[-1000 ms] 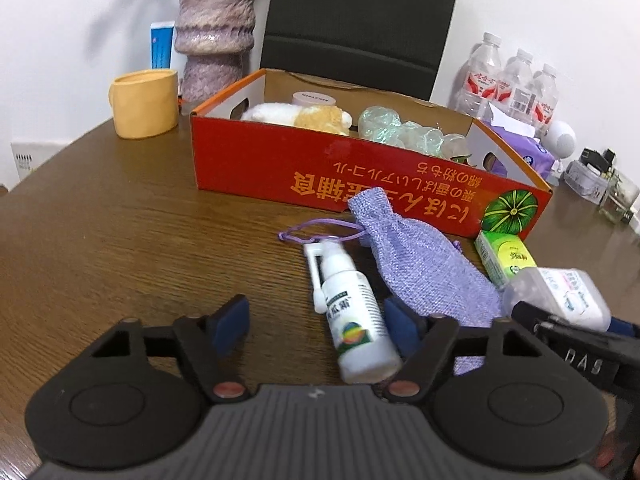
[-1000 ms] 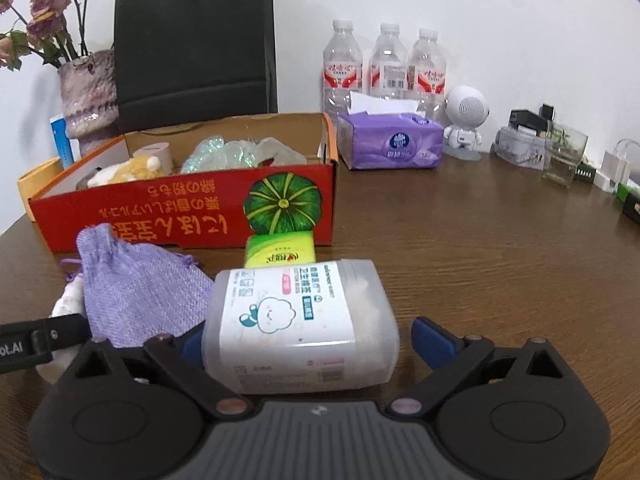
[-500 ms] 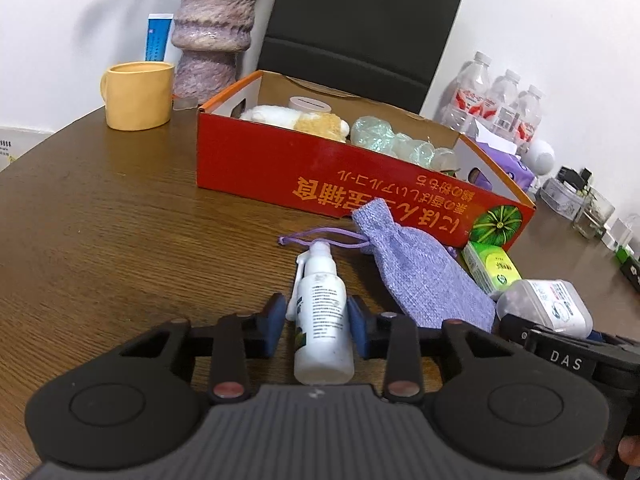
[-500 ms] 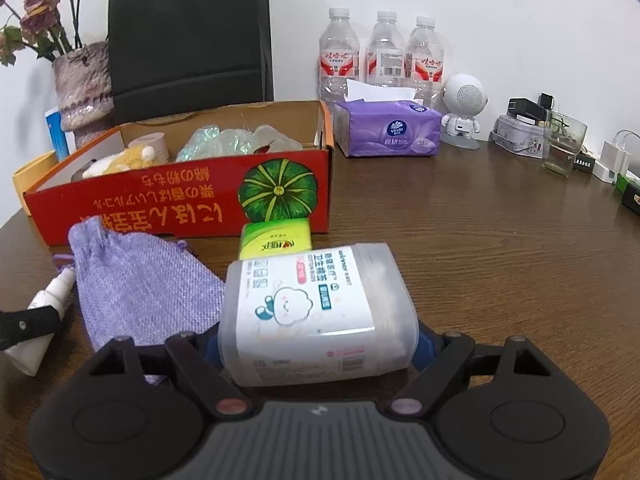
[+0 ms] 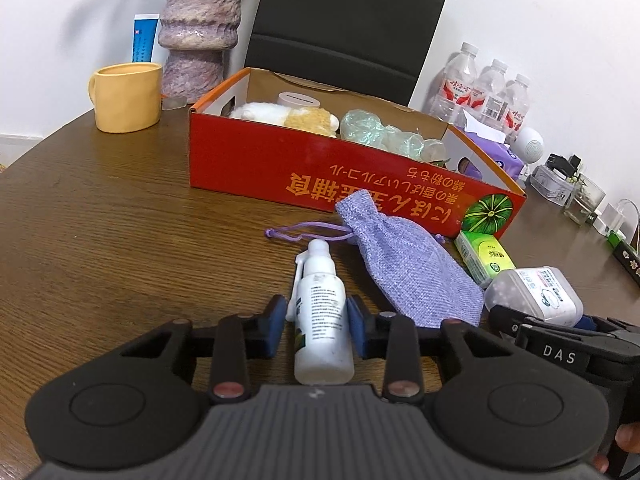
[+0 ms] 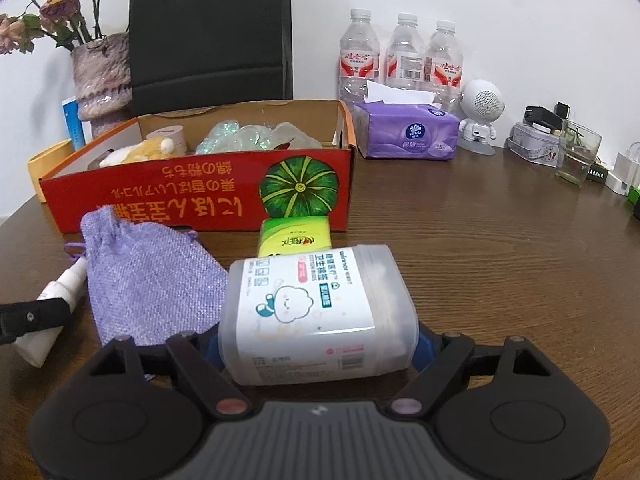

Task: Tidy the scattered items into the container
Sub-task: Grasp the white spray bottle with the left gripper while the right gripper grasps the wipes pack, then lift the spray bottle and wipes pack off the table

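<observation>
Left claw (image 5: pixel 317 325) clamped on the white spray bottle (image 5: pixel 322 316), blue pads (image 5: pixel 276 323) pressed to both sides of its body, nozzle end pointing toward the red box (image 5: pixel 320 164); whether the bottle is off the table (image 5: pixel 100 240) cannot be told. Right claw (image 6: pixel 318 344) clamped on the clear swab tub (image 6: pixel 316 314), which lies on its side across the jaws, label up; lifted or not, cannot tell. Red box is the landmark: open-topped, on the brown table, already holding a plush toy (image 5: pixel 288 116), a round pink-lidded jar (image 5: pixel 298 100) and crumpled clear wrap (image 5: pixel 384 134). Purple pouch (image 5: pixel 404 270) lies flat on the table just in front of the box's front wall, drawstring trailing left, between the two claws. Green packet (image 6: pixel 295 236) sits just in front of the box near its pumpkin-print corner, touching or nearly touching the wall, right behind the tub. Yellow mug (image 5: pixel 126 96) left of the box. Vase (image 5: pixel 198 24) behind the box's left corner. Tissue pack (image 6: pixel 406 134) right of the box, water bottles (image 6: pixel 402 52) behind it.
</observation>
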`<state>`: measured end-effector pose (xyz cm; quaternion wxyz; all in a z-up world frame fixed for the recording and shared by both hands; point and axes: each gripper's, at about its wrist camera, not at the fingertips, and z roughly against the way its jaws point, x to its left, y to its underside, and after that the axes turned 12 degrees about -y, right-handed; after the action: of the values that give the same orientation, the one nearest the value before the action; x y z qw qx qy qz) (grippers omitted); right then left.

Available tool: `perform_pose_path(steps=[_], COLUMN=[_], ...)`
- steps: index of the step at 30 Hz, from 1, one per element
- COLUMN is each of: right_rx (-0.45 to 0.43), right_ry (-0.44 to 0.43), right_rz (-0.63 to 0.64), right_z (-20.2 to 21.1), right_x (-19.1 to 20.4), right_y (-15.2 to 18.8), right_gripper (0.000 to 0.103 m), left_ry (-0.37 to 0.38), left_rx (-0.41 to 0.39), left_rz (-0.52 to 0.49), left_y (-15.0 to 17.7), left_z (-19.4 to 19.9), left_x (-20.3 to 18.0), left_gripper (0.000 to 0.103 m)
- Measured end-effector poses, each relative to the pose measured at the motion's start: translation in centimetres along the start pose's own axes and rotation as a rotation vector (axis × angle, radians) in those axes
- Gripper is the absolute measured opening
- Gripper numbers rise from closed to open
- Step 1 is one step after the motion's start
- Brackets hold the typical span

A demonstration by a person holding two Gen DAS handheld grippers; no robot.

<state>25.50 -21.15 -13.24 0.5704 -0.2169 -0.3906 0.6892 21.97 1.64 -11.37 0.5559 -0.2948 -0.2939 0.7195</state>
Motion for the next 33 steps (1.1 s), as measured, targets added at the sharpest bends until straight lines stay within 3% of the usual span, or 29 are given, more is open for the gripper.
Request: perform_pose_path(steps=[17, 33], right_rx=[-0.048, -0.044], right_ry=[0.000, -0.012], right_rz=[-0.015, -0.019], right_z=[1.4, 4.2], right_x=[0.3, 1.7], right_y=[0.2, 0.1], right_gripper=[0.083, 0.083], left_ry=[0.026, 0.043], left_rx=[-0.031, -0.069], left_rz=[0.021, 0.064], left_y=[-0.3, 1.1], left_z=[1.4, 6.8], left_x=[0.4, 1.5], left_gripper=[0.034, 0.034])
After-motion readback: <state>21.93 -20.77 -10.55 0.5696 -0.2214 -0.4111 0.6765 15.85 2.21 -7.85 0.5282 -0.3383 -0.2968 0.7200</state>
